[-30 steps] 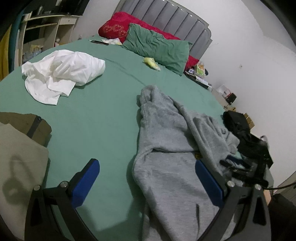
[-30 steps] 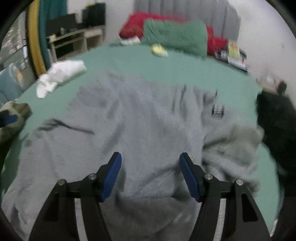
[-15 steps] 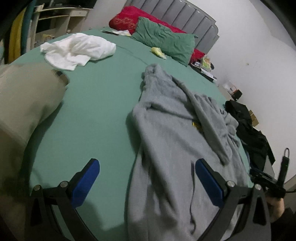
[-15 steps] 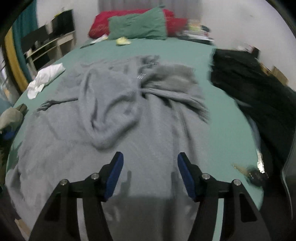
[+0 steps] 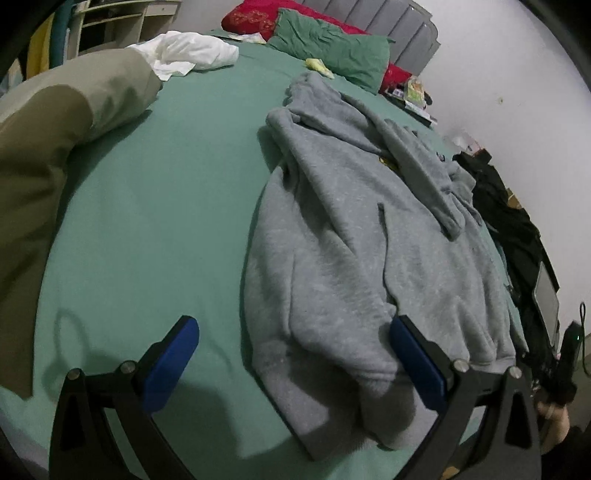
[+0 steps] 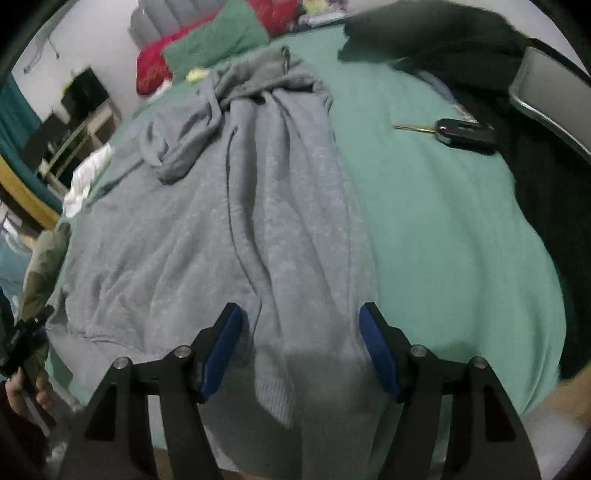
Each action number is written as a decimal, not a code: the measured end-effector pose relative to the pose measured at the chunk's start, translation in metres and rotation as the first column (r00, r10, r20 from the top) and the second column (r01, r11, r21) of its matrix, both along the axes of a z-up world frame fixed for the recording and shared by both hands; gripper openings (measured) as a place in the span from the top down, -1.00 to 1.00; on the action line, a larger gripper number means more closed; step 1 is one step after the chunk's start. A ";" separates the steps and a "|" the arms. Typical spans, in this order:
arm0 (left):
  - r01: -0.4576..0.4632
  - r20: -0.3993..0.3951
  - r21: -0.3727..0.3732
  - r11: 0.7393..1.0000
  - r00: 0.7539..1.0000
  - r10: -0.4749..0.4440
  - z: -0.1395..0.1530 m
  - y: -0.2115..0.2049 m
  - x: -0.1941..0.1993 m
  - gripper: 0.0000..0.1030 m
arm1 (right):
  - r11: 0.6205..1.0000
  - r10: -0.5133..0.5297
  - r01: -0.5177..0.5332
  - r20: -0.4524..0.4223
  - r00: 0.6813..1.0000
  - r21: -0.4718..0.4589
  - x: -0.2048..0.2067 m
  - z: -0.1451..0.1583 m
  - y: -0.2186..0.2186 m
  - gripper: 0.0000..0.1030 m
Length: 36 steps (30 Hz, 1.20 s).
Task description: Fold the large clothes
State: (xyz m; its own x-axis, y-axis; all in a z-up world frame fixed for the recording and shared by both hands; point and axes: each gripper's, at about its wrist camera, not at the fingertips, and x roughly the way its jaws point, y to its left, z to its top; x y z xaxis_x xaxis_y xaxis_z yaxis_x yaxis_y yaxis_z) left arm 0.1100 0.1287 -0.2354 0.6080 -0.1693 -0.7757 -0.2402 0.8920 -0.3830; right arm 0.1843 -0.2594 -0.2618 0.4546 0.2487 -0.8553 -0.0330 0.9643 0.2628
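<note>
A grey hoodie (image 5: 354, 221) lies spread and rumpled along the middle of the bed (image 5: 159, 192), its hem toward the bottom of both views and its hood toward the pillows at the top. The left gripper (image 5: 293, 363) hovers low at the bottom of the left wrist view with its jaws wide apart and nothing between them; the hoodie's lower corner sits between and just beyond the blue pads. The right gripper (image 6: 301, 350) is at the bottom centre of the right wrist view, jaws also wide, straddling a ridge of the hoodie's right edge; whether the pads touch the cloth cannot be told.

In the left wrist view, a khaki garment (image 5: 55, 155) fills the left side, and a crumpled white shirt (image 5: 188, 51) lies at upper left. A green pillow (image 5: 332, 48) and a red pillow (image 5: 255, 18) rest against the grey headboard (image 5: 399, 14) at the top. A pile of black clothes (image 5: 513, 229) runs down the right edge. In the right wrist view, a car key (image 6: 454, 133) lies on the sheet at upper right, well apart from the hoodie, beside the black clothes.
</note>
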 end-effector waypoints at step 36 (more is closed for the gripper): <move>0.065 0.250 0.049 0.997 0.965 -0.075 0.190 -0.038 -0.171 0.74 | 0.910 -0.004 -0.097 0.243 0.970 0.403 -0.158 0.160 -0.058 0.73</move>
